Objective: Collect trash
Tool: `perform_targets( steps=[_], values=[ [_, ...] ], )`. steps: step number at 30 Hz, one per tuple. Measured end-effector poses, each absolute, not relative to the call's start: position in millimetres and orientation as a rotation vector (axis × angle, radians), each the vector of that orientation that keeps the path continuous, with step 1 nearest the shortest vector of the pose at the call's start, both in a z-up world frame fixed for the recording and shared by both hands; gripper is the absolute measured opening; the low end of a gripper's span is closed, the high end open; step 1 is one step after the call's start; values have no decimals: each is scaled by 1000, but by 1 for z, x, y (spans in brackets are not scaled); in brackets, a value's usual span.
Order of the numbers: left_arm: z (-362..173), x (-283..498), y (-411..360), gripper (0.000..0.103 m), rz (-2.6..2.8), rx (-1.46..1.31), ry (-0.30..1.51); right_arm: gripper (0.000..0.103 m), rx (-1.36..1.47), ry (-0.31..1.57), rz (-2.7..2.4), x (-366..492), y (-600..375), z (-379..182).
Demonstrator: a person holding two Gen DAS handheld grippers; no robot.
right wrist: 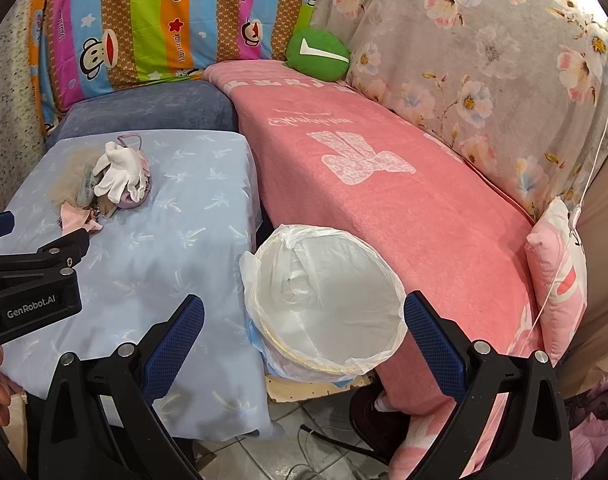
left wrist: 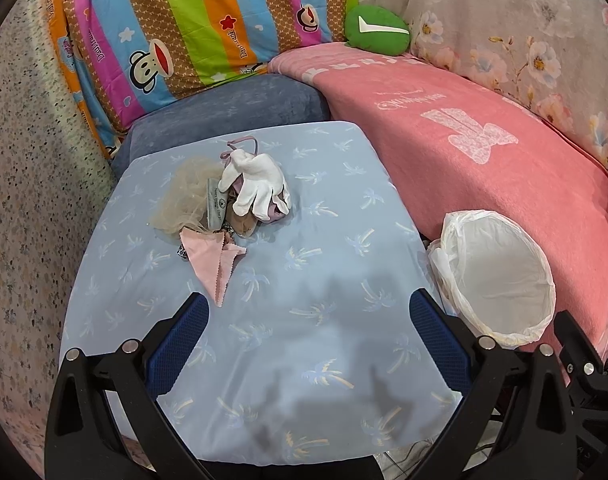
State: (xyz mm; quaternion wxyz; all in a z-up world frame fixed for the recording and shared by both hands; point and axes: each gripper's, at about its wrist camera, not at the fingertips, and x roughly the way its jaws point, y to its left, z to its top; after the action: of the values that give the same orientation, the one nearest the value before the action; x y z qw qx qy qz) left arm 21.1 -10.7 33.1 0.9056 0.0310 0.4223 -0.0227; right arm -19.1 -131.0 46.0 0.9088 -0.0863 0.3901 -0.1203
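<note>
A pile of trash lies on the far part of a light blue palm-print table (left wrist: 304, 272): a white glove (left wrist: 256, 184), a pink cloth scrap (left wrist: 216, 256), a beige mesh wad (left wrist: 184, 200), a grey tag and a purple item. The pile also shows in the right wrist view (right wrist: 112, 180). A bin lined with a white bag (left wrist: 500, 276) stands right of the table, between it and the pink sofa. My left gripper (left wrist: 308, 316) is open and empty above the table, short of the pile. My right gripper (right wrist: 304, 320) is open and empty over the bin (right wrist: 324, 300).
A pink blanket (right wrist: 384, 184) covers the sofa to the right. A green cushion (right wrist: 316, 58) and a striped monkey-print pillow (right wrist: 152, 20) sit at the back. A blue-grey cushion (left wrist: 232, 112) lies behind the table. Tiled floor with cables shows below the bin (right wrist: 304, 432).
</note>
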Motion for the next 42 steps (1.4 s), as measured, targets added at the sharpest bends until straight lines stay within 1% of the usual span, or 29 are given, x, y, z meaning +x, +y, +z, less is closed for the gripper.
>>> perform_targets(
  steps=[14, 20, 31, 37, 42],
  values=[
    [31, 29, -8, 96, -50, 53, 880, 96, -180, 805, -250, -17, -131, 46],
    [25, 40, 6, 96, -38, 28, 889, 96, -163, 801, -244, -1, -128, 46],
    [-6, 78, 61, 96, 40, -32, 901, 96, -106, 755, -200, 55, -88, 31],
    [-37, 106, 98, 96, 70, -57, 976, 96, -97, 737, -147, 91, -56, 19],
    [-67, 127, 133, 96, 43, -186, 1047, 96, -69, 744, -92, 120, -29, 4]
  ],
)
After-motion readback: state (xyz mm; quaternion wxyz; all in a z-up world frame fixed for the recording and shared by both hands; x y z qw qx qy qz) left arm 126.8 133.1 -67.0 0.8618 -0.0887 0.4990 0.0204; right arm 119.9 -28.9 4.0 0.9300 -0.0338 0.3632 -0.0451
